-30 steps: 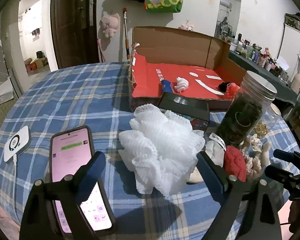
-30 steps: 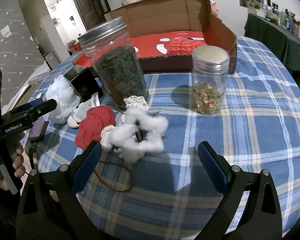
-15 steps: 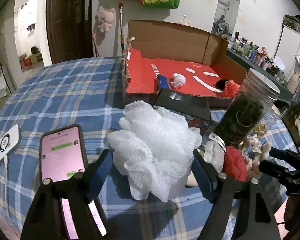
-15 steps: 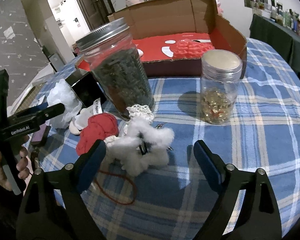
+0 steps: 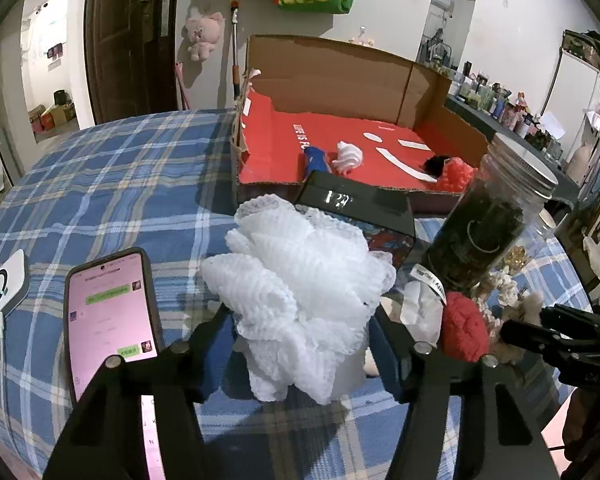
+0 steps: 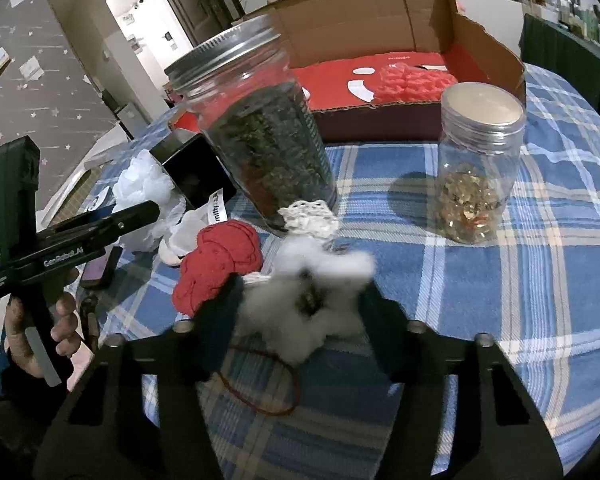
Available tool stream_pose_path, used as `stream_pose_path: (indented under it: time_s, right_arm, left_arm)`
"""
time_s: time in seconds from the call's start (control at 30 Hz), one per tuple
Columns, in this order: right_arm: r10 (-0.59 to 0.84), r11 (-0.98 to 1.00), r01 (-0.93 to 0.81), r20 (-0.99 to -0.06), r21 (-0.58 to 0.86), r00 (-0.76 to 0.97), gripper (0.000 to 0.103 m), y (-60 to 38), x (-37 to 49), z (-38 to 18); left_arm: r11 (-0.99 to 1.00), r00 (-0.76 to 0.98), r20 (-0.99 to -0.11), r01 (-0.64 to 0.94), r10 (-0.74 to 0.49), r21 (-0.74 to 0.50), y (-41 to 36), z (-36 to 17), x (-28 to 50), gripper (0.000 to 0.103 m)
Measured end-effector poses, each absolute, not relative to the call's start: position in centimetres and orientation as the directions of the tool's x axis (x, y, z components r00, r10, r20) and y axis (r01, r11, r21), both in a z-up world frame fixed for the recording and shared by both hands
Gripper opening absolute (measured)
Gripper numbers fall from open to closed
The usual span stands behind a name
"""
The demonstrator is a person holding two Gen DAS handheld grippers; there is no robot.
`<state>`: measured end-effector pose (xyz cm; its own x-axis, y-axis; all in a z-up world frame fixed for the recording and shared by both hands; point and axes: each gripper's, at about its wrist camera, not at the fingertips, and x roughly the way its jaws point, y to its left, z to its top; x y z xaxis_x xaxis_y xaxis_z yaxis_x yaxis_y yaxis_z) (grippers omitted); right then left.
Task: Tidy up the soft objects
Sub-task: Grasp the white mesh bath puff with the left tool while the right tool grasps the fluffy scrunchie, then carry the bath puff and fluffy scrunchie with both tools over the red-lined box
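Mesh bath pouf [image 5: 300,292] and fluffy white scrunchie [image 6: 312,300] lie on the plaid tablecloth [image 6: 500,280], light and squashy; left gripper [image 5: 300,332] and right gripper [image 6: 300,308] have just closed around their middles, pads pressing.

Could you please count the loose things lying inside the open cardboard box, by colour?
Blue item: 1
White item: 1
Black item: 1
Coral-red mesh item: 1
Total: 4
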<state>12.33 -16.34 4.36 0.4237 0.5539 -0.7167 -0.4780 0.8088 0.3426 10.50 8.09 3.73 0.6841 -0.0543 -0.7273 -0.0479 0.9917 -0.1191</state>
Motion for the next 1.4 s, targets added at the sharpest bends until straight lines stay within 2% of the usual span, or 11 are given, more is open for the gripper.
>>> stream_pose_path:
  time_s: [0.2, 0.53, 1.03, 1.4]
  right_arm:
    - [0.550, 0.811, -0.475, -0.720, 0.341, 0.422, 0.045, -16.6, 12.0, 4.4]
    - [0.546, 0.817, -0.472, -0.708, 0.331, 0.449, 0.044, -17.6, 10.9, 5.6]
    - [0.549, 0.820, -0.472, -0.680, 0.324, 0.486, 0.044, -18.5, 9.6, 7.2]
    - [0.553, 0.817, -0.481, -0.669, 0.318, 0.497, 0.044, -18.7, 9.4, 8.0]
  left_arm:
    - [0.990, 0.692, -0.720, -0.053, -0.055, -0.127, 8.3, 4.2, 10.1, 0.055]
    - [0.992, 0.728, -0.685, -0.050, -0.044, -0.117, 8.3, 5.7, 8.8, 0.051]
    - [0.993, 0.782, -0.620, -0.013, -0.063, -0.117, 7.3, 8.5, 6.4, 0.050]
    - [0.992, 0.790, -0.606, 0.019, -0.091, -0.125, 6.8, 9.3, 6.7, 0.050]
